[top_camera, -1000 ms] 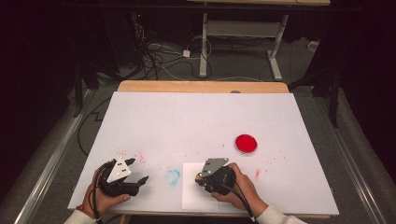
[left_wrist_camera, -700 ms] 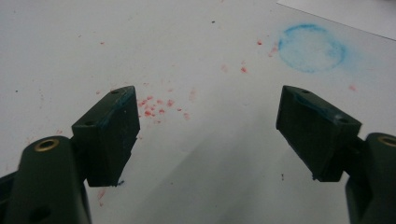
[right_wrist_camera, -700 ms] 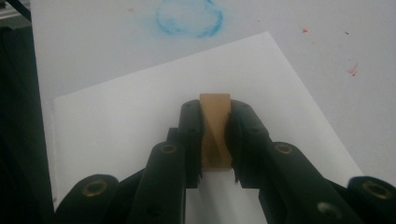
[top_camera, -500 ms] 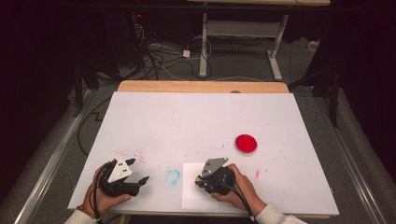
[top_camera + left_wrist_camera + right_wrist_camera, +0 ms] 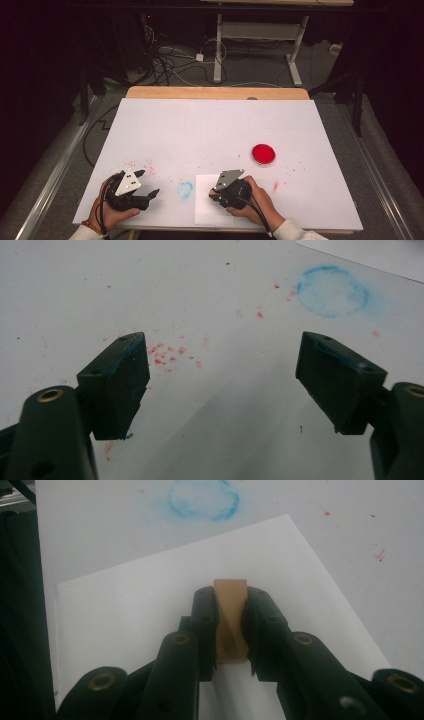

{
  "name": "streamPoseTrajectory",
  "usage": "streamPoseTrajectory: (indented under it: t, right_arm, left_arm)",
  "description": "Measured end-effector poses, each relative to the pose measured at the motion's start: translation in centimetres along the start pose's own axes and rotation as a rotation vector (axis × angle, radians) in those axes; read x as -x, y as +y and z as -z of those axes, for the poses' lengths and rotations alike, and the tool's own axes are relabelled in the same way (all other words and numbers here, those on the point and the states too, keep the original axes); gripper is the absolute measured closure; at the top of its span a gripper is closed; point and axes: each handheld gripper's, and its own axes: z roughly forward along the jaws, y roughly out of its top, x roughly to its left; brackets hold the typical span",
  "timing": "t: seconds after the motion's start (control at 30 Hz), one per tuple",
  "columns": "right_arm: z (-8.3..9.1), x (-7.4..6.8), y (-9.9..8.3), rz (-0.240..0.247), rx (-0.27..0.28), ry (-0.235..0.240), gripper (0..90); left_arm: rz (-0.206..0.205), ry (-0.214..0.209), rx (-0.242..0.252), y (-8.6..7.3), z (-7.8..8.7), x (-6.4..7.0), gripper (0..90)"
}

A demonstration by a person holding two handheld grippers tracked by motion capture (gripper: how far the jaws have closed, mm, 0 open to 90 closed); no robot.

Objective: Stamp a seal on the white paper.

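Change: nothing has moved since the earlier frame.
Around: blue ring [image 5: 185, 189] and red pad [image 5: 263, 154] lie on table [image 5: 210, 130].
Block [image 5: 230, 620]: long axis along jaws, over paper [image 5: 125, 615].
Right gripper [image 5: 231, 625]: clamps block.
Left gripper [image 5: 222, 380]: wide, holding nothing.

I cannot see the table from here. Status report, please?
Left gripper open, empty, over bare table. Right gripper shut on wooden block, above paper sheet. Red disc far off, nothing in the way.

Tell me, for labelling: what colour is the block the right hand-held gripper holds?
Tan block, clearest in the right gripper view.
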Motion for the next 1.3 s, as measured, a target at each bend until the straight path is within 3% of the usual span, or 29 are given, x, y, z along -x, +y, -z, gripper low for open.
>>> streamPoseTrajectory:
  t: [1.1,1.2,1.3]
  right_arm:
    - [-0.03,0.00,0.07,0.000,-0.004,0.000,76.4]
    - [0.07,-0.22,0.10,0.027,-0.001,-0.015,76.3]
    - [0.54,0.13,0.19,0.009,0.008,-0.014,76.2]
  left_arm:
    - [-0.004,-0.006,-0.003,0.00,-0.02,0.04,20.9]
    - [0.001,-0.003,0.001,-0.04,0.07,-0.08,20.9]
    - [0.003,-0.004,0.003,-0.09,0.10,-0.12,20.9]
